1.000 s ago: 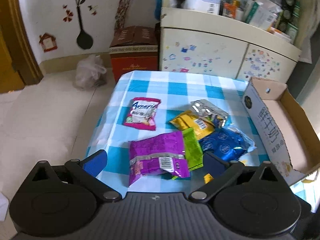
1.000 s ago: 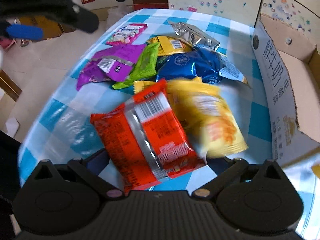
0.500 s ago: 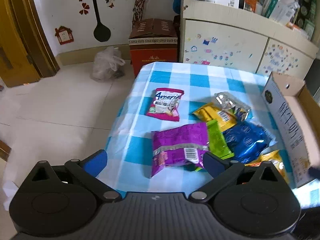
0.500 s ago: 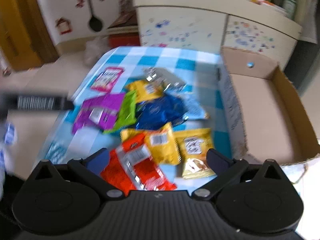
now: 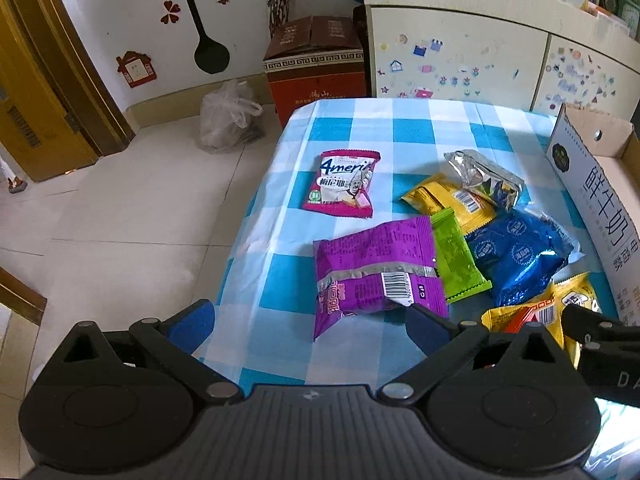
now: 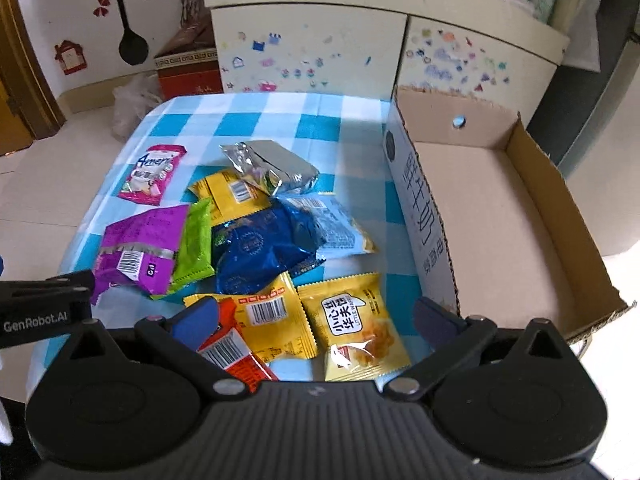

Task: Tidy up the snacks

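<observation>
- Snacks lie in a loose pile on the desk [image 6: 256, 110], which has a blue and white checked cloth on it.
- The cardboard box [image 6: 492, 216] sits at the right side of the desk, just beside the pile, and nothing is inside it that I can see.
- So the job looks like it is at the very start: no bag is packed yet, and a first bag must be picked.
- The right tool [image 6: 316, 316] has its two fingers spread wide and holds nothing. It hangs over the near bags: the yellow wafer bag [image 6: 358, 328], another yellow bag [image 6: 272, 320] and the red bag [image 6: 232, 352].
- The left tool [image 5: 308, 320] is wide apart too and grips nothing. It sits over the near edge of the purple bag [image 5: 376, 268].
- A pink bag [image 5: 344, 184] lies alone, apart from the pile. A green bag [image 5: 456, 256], a blue bag [image 5: 516, 252] and a silver bag [image 5: 480, 176] overlap each other.
- I think the next move is for the right tool to go down on the yellow wafer bag, pinch one edge, then lift it over the box wall.
- The bags are thin and slippery, so the pinch must take just one.
</observation>
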Motion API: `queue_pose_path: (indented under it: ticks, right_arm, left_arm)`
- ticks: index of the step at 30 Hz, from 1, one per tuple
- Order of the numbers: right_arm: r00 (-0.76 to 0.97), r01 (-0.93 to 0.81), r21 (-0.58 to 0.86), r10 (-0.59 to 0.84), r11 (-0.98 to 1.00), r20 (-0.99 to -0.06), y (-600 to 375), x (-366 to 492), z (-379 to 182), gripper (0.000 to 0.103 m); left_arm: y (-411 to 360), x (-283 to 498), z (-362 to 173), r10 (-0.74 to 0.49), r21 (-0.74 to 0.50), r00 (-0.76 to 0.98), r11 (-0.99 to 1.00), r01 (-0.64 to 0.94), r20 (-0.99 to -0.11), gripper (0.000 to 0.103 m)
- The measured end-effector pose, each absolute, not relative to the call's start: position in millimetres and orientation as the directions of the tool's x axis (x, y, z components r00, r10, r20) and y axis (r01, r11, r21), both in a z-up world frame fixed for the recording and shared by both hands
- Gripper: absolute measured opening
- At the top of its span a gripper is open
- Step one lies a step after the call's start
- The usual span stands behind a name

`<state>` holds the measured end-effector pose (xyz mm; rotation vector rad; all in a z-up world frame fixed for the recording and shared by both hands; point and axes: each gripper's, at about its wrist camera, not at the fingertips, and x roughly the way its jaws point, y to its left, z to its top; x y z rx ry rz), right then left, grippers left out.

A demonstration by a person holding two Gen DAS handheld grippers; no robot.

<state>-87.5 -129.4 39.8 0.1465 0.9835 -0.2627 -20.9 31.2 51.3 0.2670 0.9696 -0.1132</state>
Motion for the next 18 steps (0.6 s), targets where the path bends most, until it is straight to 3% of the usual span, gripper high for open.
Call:
queue_pose_path:
  ticks: [18]
  right_arm:
    - [0.516,0.305,-0.023,-0.186,0.952,-0.836,-127.9,-85.3,37.2,0.102]
  left_arm:
    - [15.0,-26.7,44.5,0.009,0.195,0.563,0.943,0.271,-0.826,0.103]
